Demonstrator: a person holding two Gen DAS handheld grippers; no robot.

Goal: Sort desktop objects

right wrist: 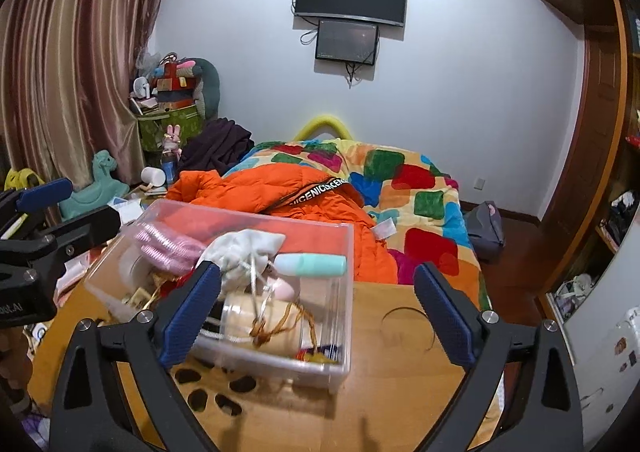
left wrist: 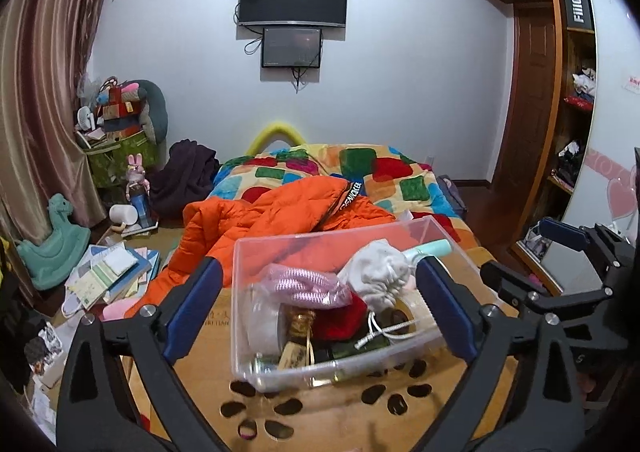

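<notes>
Sitting on the wooden table is a clear plastic bin, and both grippers are hovering over it with nothing between their fingers. The left gripper is standing wide apart, its 2 blue pads flanking the bin at 9 and 3 o'clock without touching it. The right gripper is also spreading wide, its left pad overlapping the bin's near wall in view and its right pad hanging over bare wood at 3 o'clock.

Filling the bin are a pink coiled cord at its 10 o'clock, a white drawstring pouch near the centre, a mint green tube lying against the far wall at 1 o'clock, and a clear jar lying tilted toward the near side. Something red is showing beneath the pouch; I cannot tell what it is.

Lying beyond the table at 12 o'clock are an orange jacket and a patchwork blanket. Dark oval cut-outs are dotting the tabletop just in front of the bin.
</notes>
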